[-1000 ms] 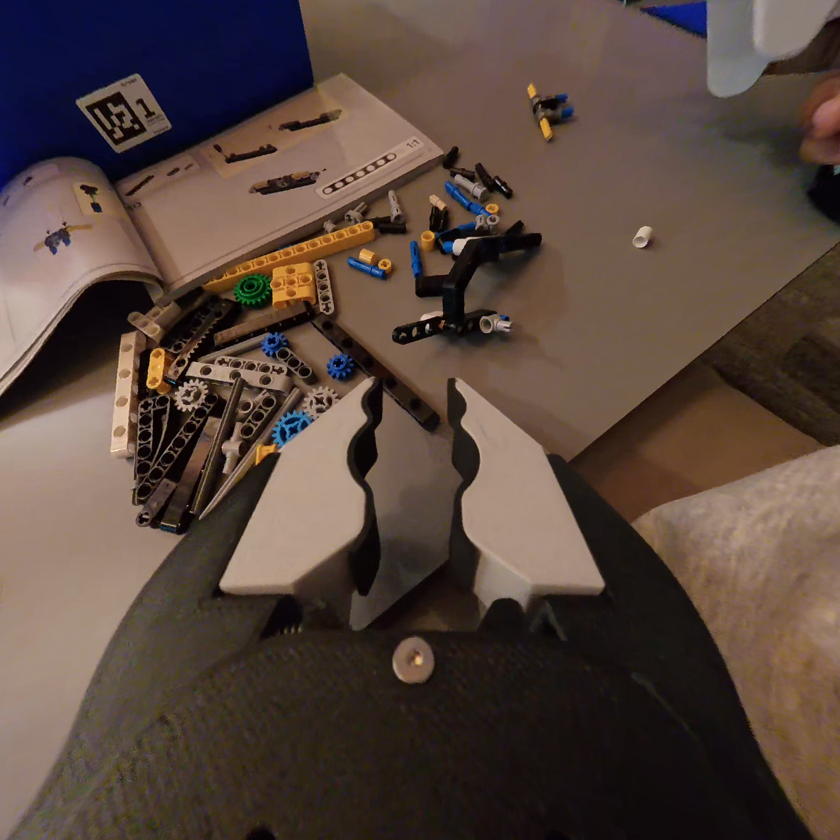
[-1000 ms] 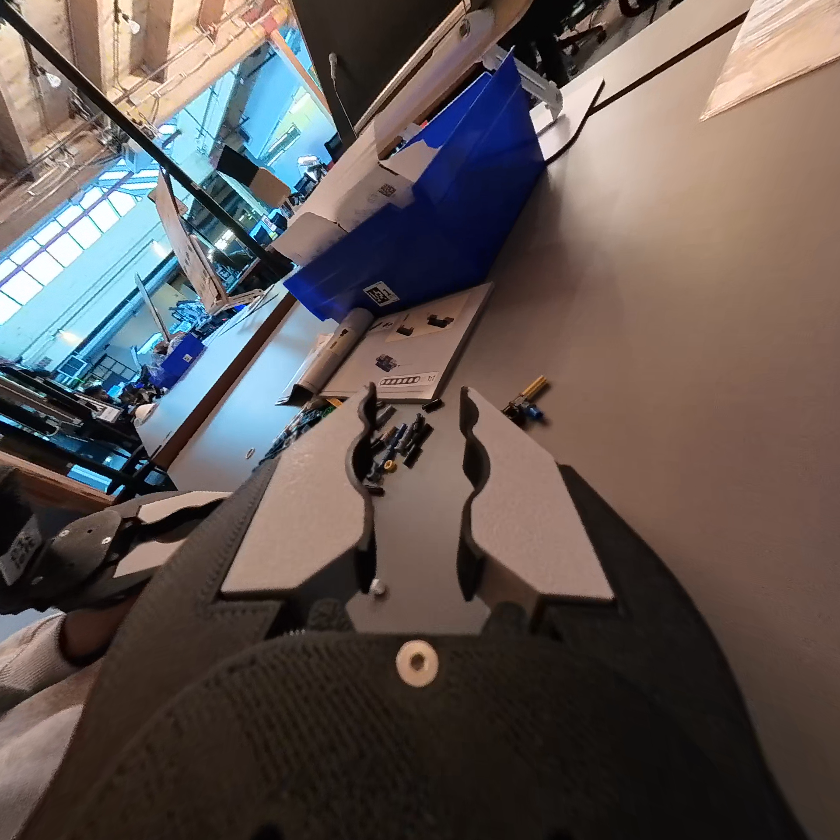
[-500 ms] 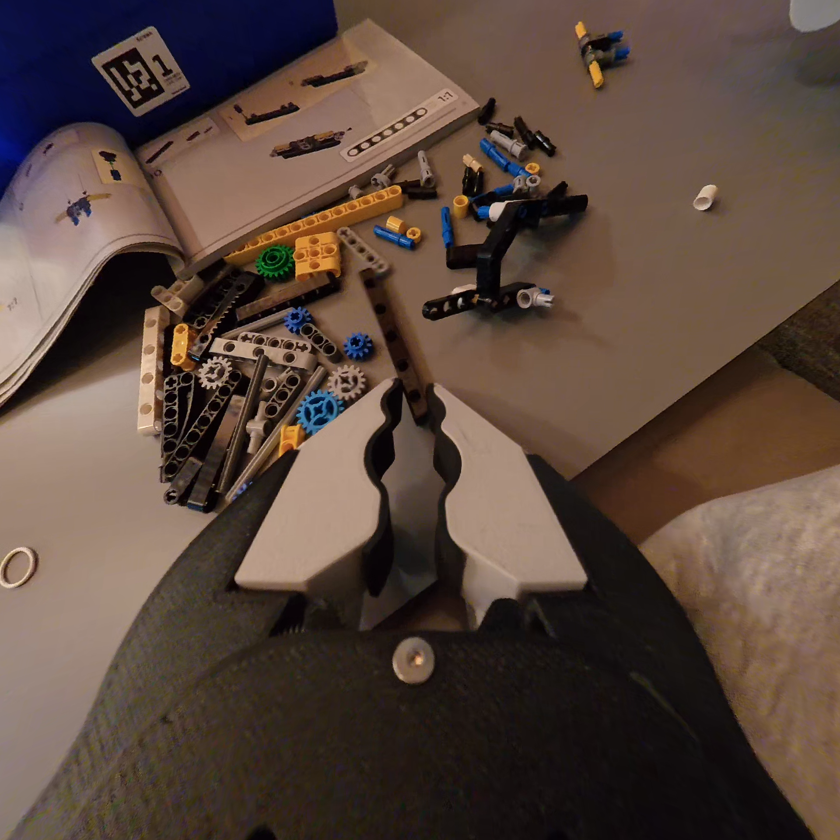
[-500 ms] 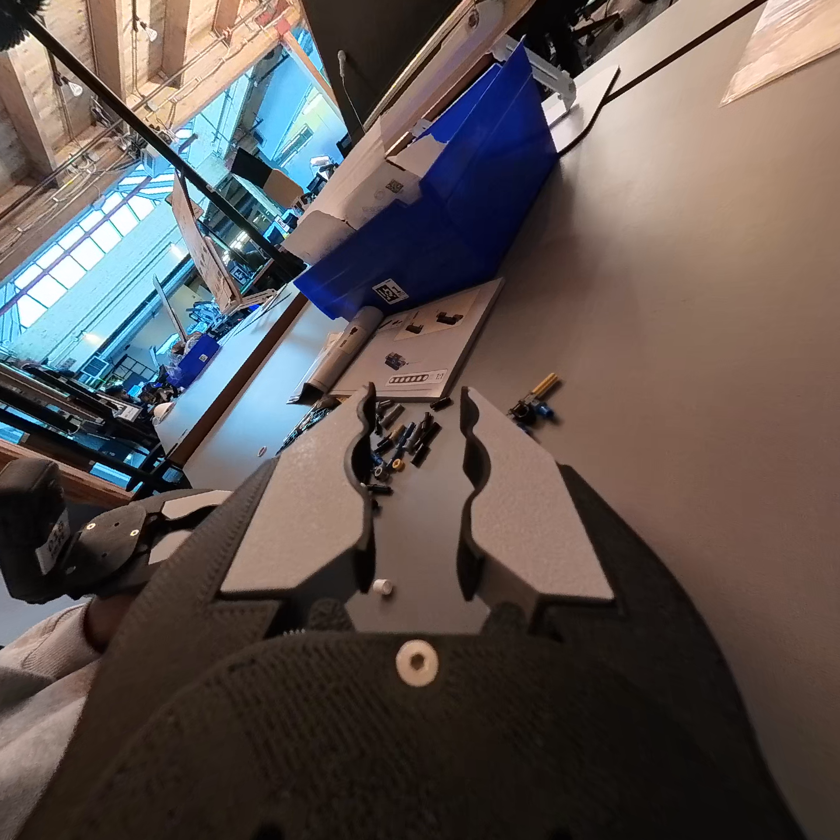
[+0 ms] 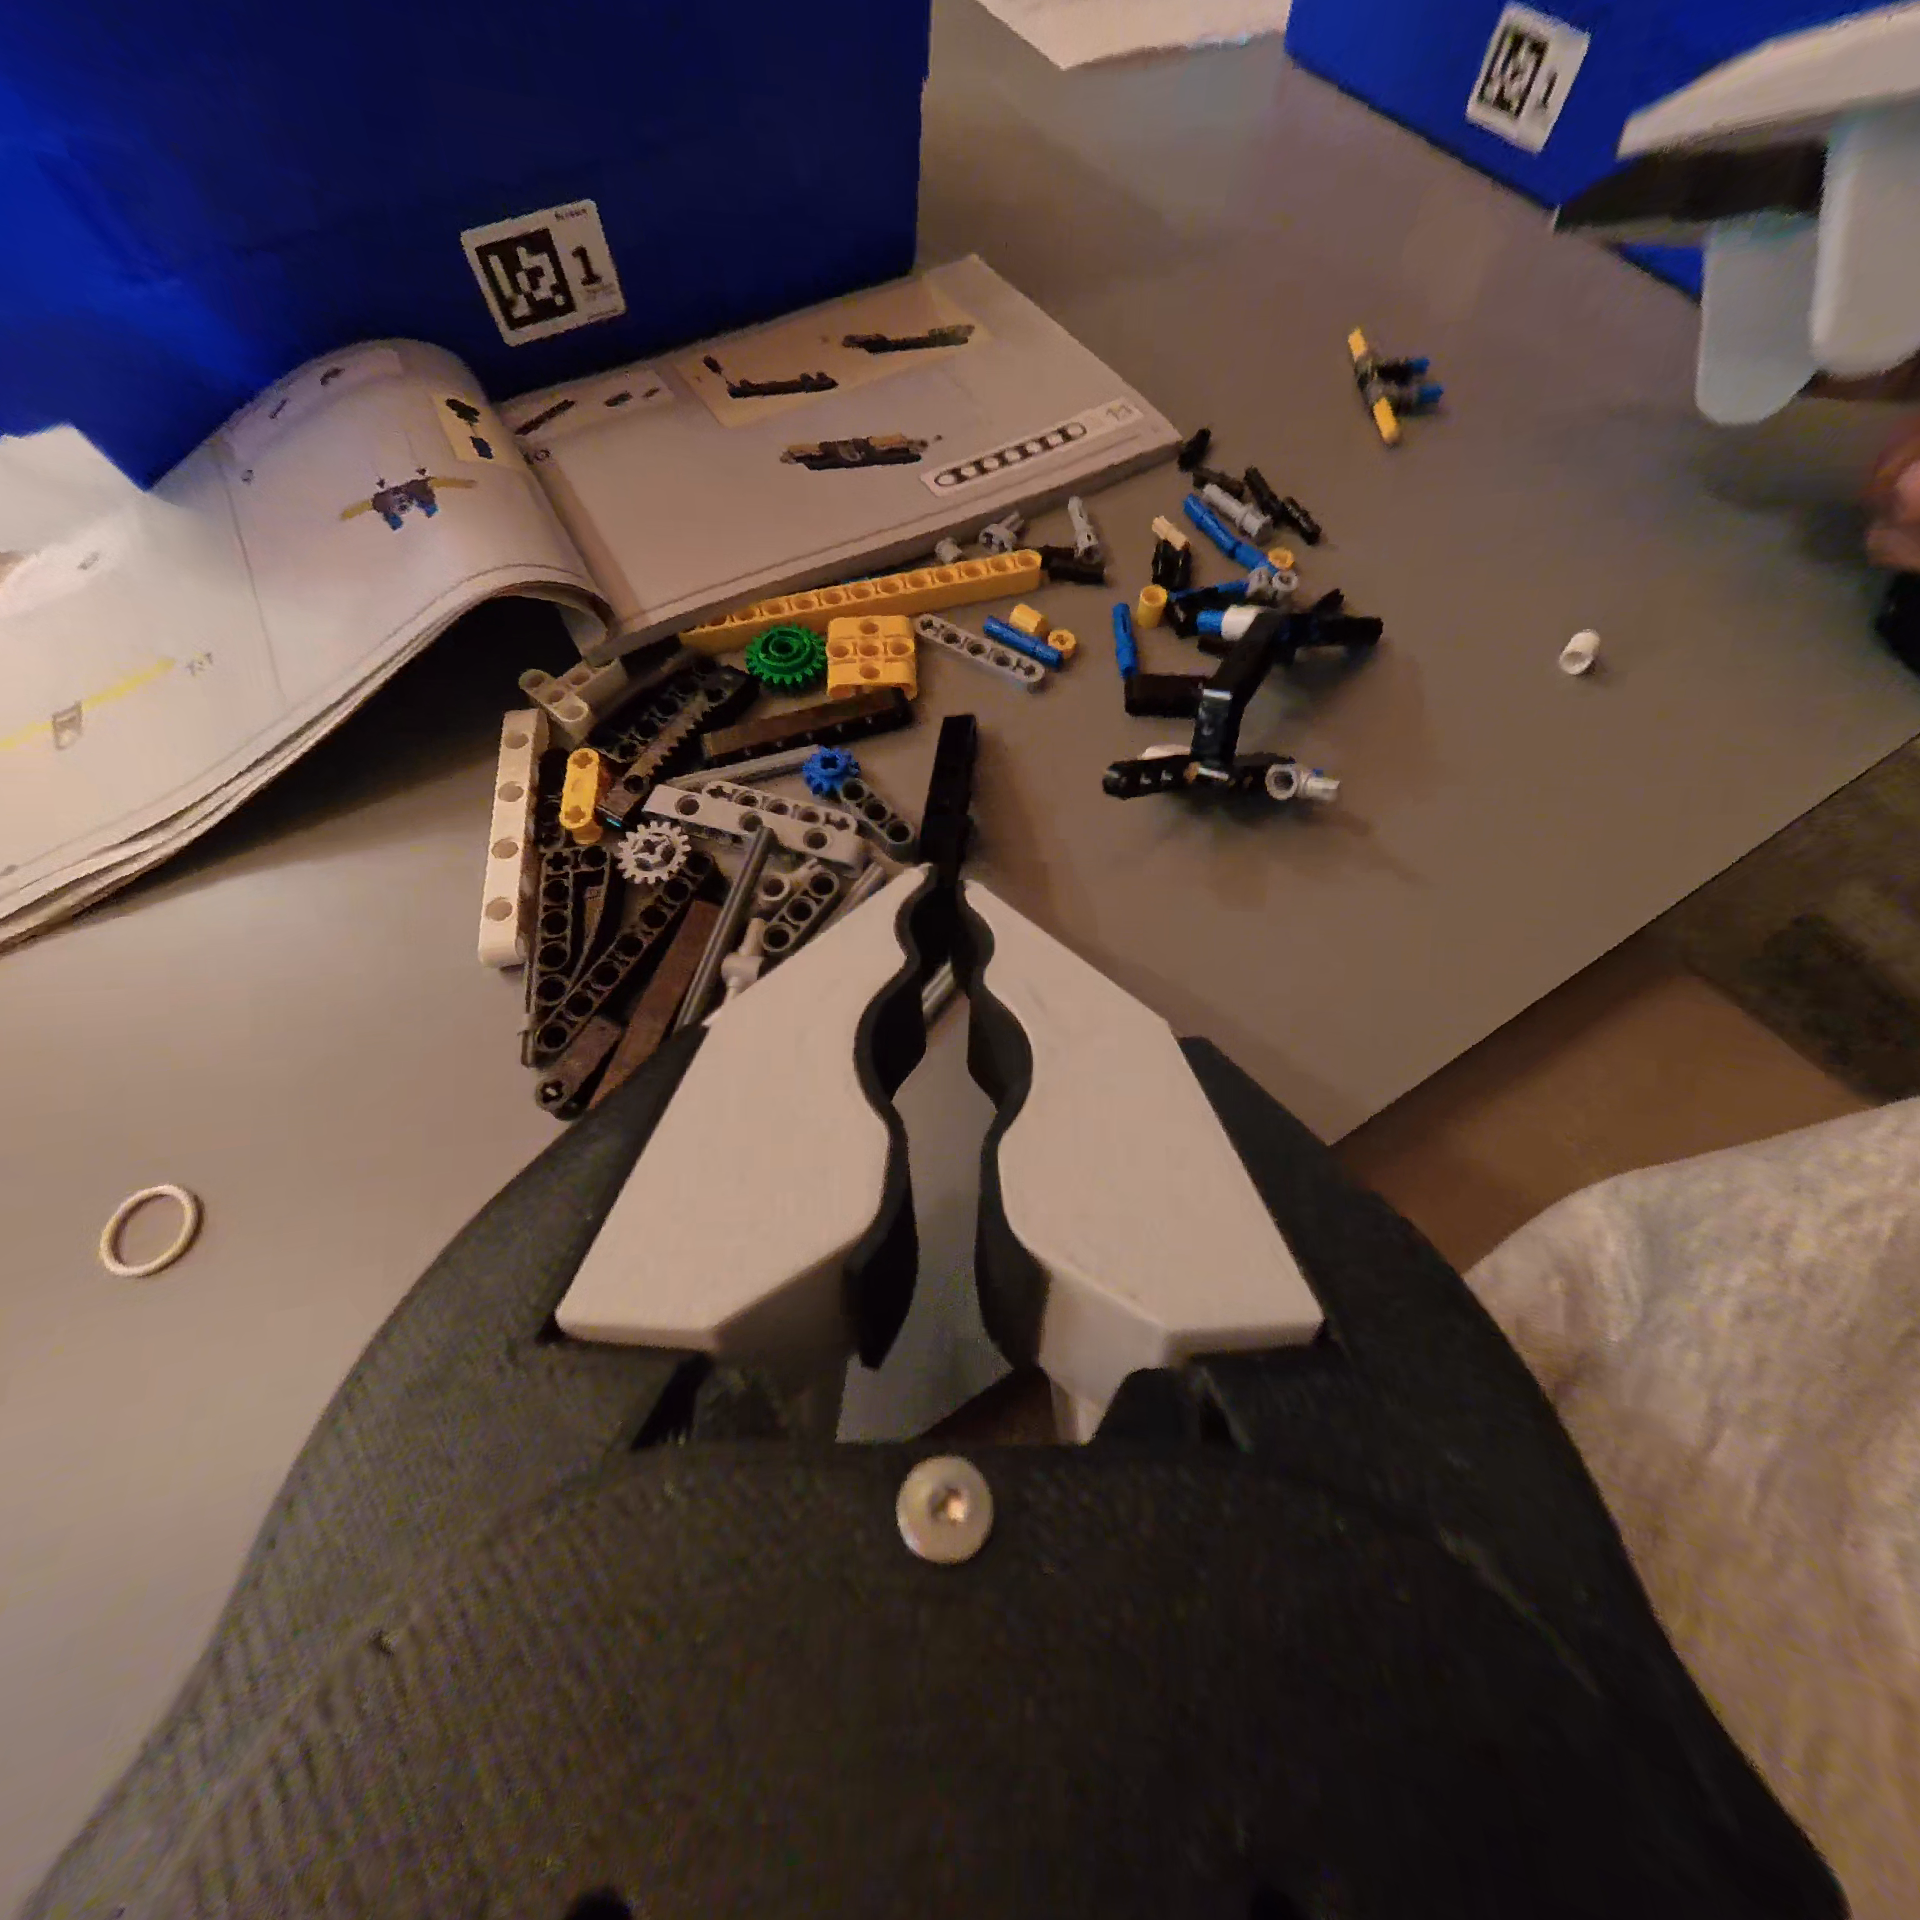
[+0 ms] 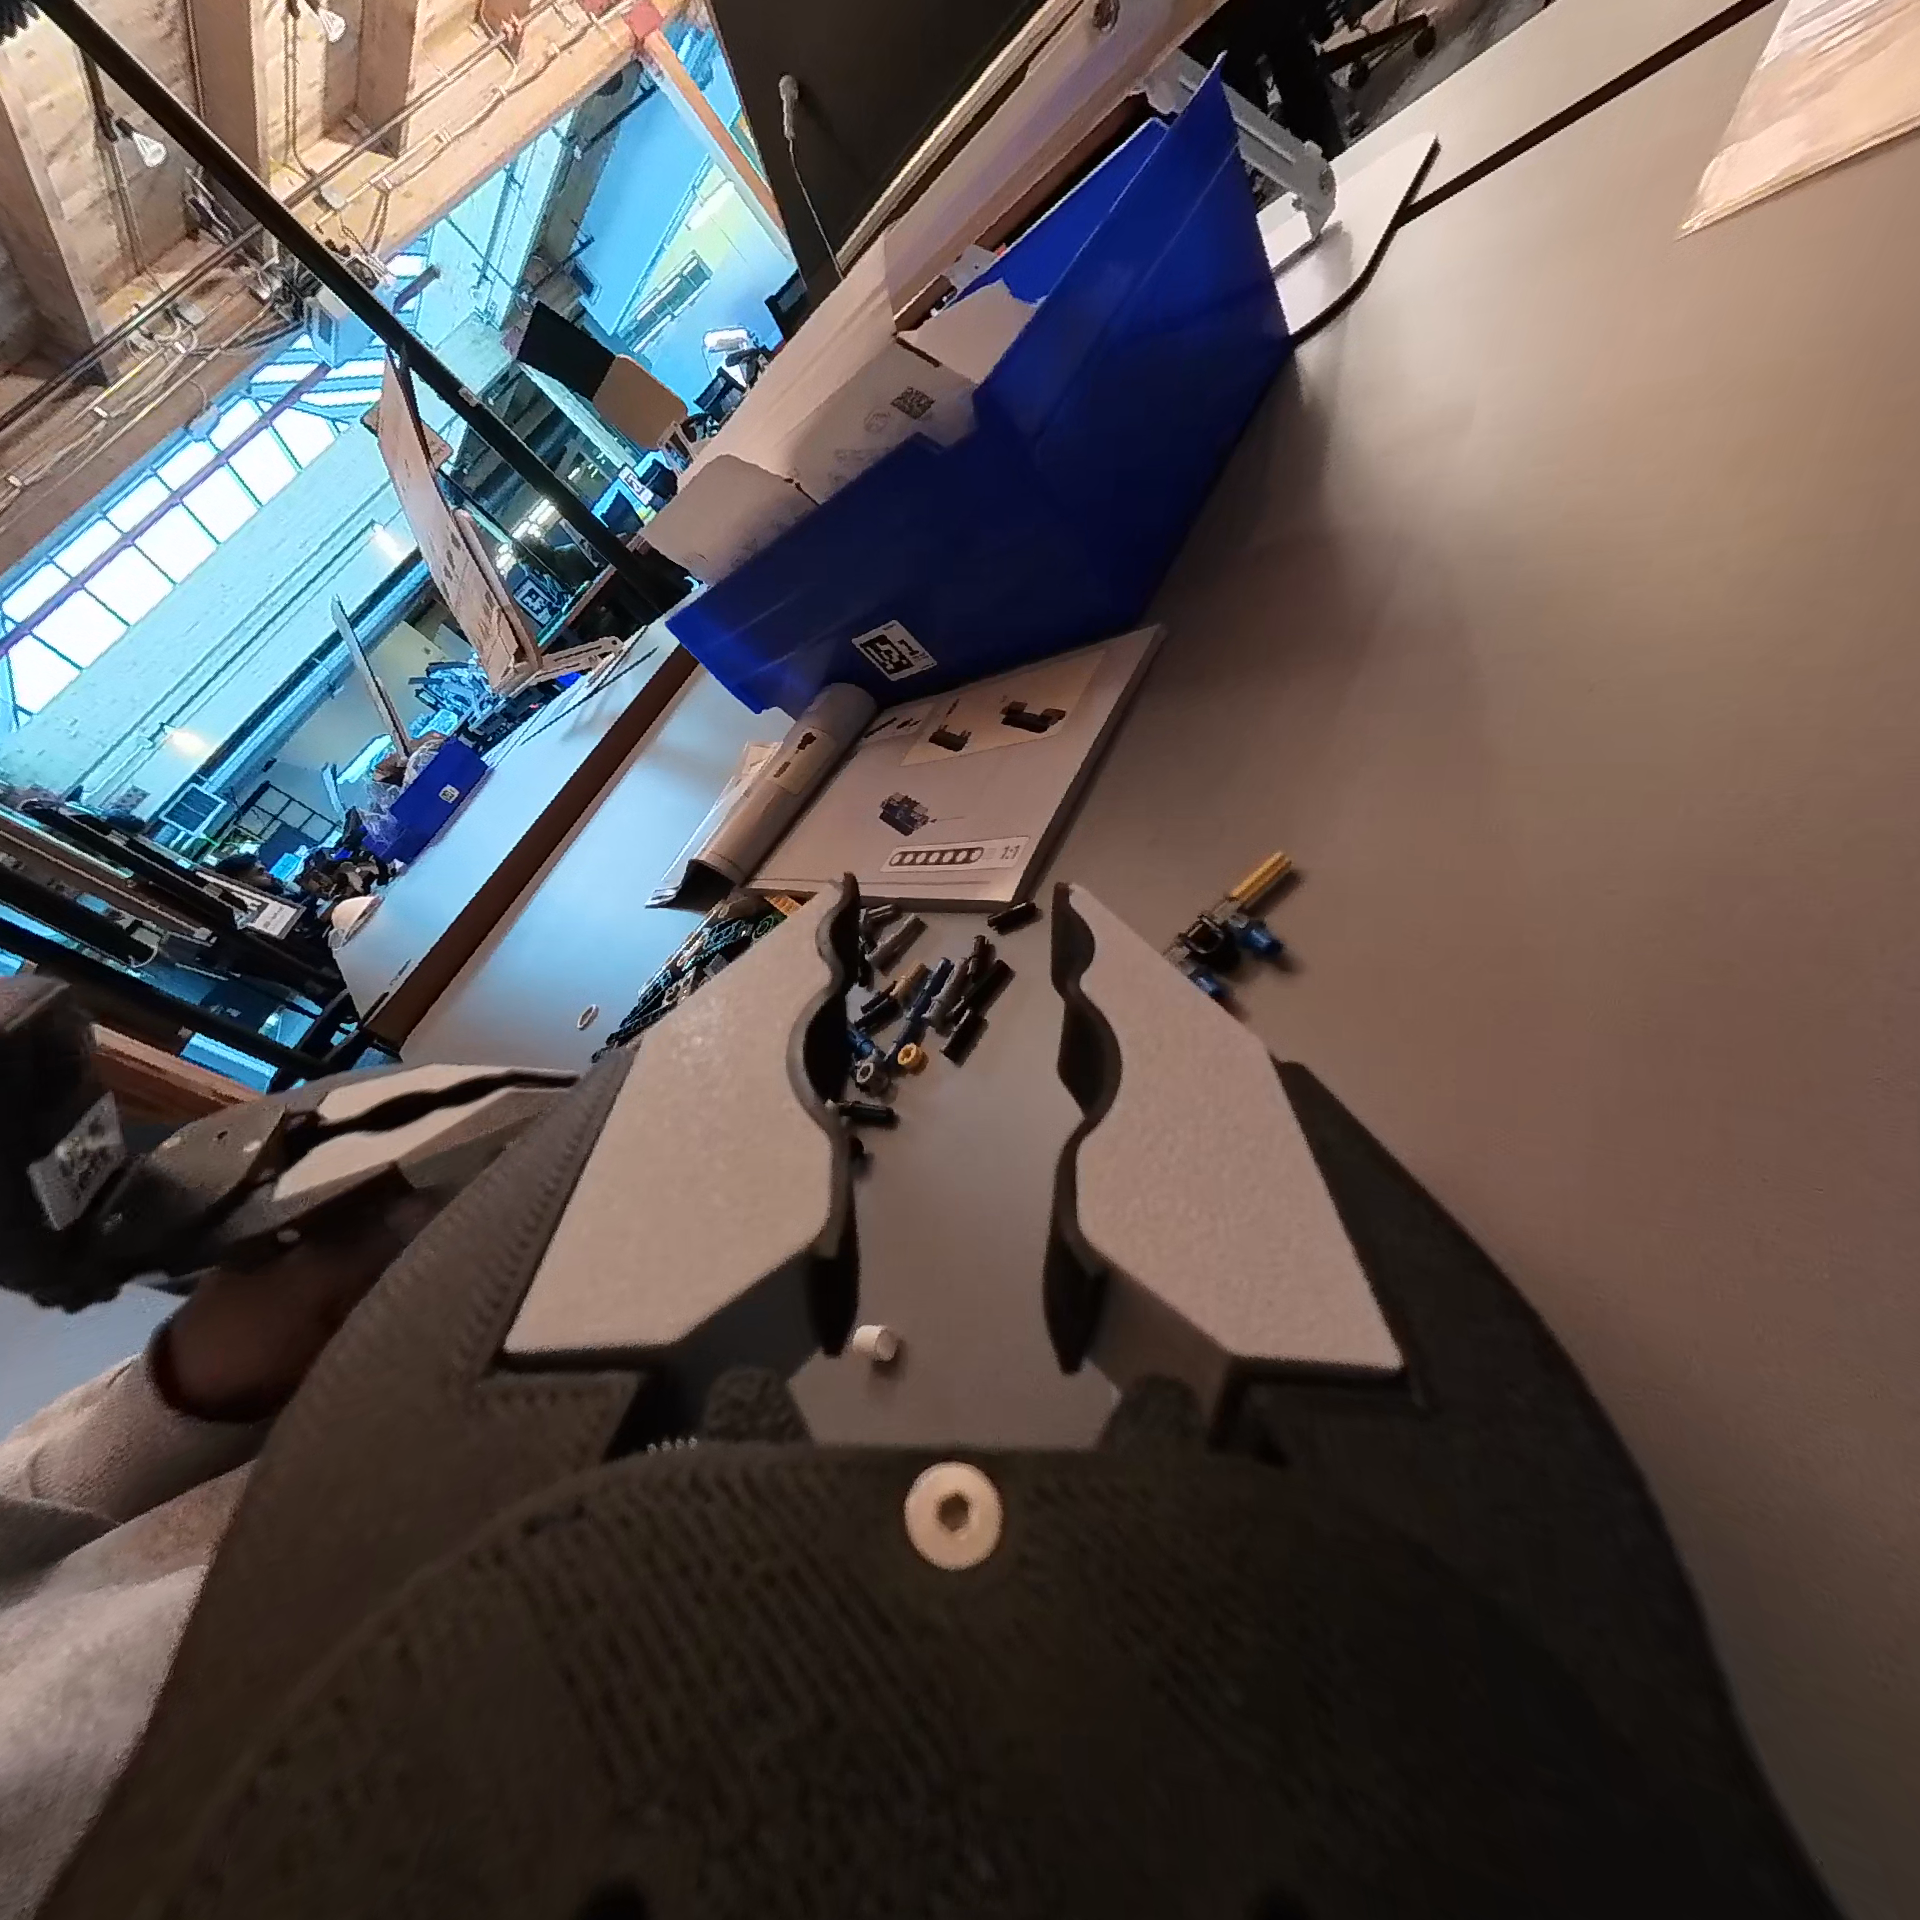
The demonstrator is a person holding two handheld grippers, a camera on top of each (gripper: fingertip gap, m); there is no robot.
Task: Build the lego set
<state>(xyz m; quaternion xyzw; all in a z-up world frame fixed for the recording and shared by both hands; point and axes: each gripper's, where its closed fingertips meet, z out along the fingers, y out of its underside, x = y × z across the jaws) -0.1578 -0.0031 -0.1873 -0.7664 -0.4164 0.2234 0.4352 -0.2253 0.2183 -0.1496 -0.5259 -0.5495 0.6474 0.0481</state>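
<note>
The left gripper (image 5: pixel 943 902) has closed on a long black beam (image 5: pixel 952 790), now lifted clear of the pile (image 5: pixel 665 831). The right gripper (image 6: pixel 954 935) waits, jaws wide and empty; one part is secured for assembly.

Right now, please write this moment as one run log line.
left claw: shut on black beam, lifted from pile | right claw: open, empty, above table | manual: open

Matt grey table (image 5: pixel 1558 935), plastic bricks (image 5: pixel 862 655), paper booklet (image 5: pixel 831 457).
</note>
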